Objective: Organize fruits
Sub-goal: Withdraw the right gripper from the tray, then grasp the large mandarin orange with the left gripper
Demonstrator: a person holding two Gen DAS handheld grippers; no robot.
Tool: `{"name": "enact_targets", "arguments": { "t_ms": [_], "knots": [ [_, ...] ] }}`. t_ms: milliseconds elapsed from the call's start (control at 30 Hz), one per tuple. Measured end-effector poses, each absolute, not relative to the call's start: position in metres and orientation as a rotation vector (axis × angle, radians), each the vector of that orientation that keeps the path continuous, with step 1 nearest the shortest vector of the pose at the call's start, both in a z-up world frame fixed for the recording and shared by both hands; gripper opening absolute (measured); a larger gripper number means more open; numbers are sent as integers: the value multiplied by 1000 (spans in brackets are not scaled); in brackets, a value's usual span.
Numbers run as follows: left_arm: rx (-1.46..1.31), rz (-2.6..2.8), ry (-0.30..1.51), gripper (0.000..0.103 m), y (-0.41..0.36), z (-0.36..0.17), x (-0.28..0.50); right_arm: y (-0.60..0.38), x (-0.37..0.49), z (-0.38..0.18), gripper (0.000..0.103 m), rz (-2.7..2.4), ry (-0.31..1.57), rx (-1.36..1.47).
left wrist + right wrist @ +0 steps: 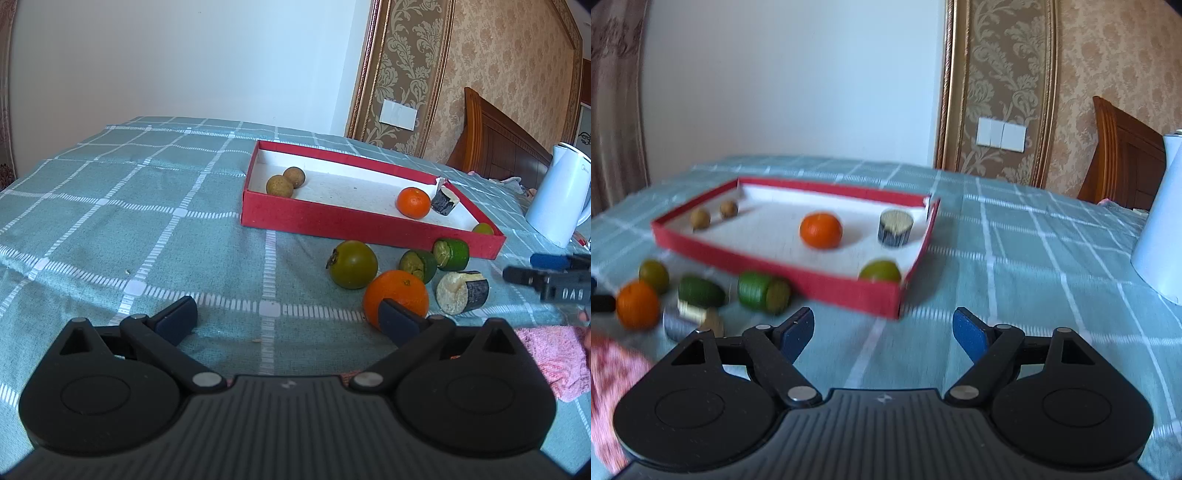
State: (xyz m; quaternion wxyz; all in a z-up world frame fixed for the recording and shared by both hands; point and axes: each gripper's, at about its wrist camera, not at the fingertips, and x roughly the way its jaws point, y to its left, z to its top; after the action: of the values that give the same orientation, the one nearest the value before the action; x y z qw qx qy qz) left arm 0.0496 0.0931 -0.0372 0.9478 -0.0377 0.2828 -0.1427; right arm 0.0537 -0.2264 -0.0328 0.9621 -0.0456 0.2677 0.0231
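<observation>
From the left wrist, the left gripper (286, 317) hangs wide and empty; loose fruit — a big orange (400, 291) among it — lies on the cloth just before the red tray (332, 221).

From the right wrist, the right gripper (882, 334) gapes empty beside the tray's corner — I'd judge a fresh pick comes next, with open cloth to its right.

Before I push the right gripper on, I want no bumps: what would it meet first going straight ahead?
Probably the near right corner of the red cardboard tray, just beyond the open right gripper; only checked green cloth lies before it. Depth is unclear.
</observation>
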Motion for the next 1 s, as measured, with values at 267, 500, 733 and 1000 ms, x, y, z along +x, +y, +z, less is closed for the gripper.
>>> {"name": "enact_targets", "arguments": {
  "t_ms": [267,500,733,1000],
  "knots": [
    [-74,-271,565,103,86,-36,38,-228,61,-39,96,61,621,-72],
    [-40,-325,505,103,56,-18,21,-233,61,-42,96,72,640,-35],
    [46,-313,520,103,26,-22,27,-233,62,-43,96,71,650,-35],
    [79,-296,544,76,12,-30,35,-232,62,-43,99,65,655,-39]
  ]
}}
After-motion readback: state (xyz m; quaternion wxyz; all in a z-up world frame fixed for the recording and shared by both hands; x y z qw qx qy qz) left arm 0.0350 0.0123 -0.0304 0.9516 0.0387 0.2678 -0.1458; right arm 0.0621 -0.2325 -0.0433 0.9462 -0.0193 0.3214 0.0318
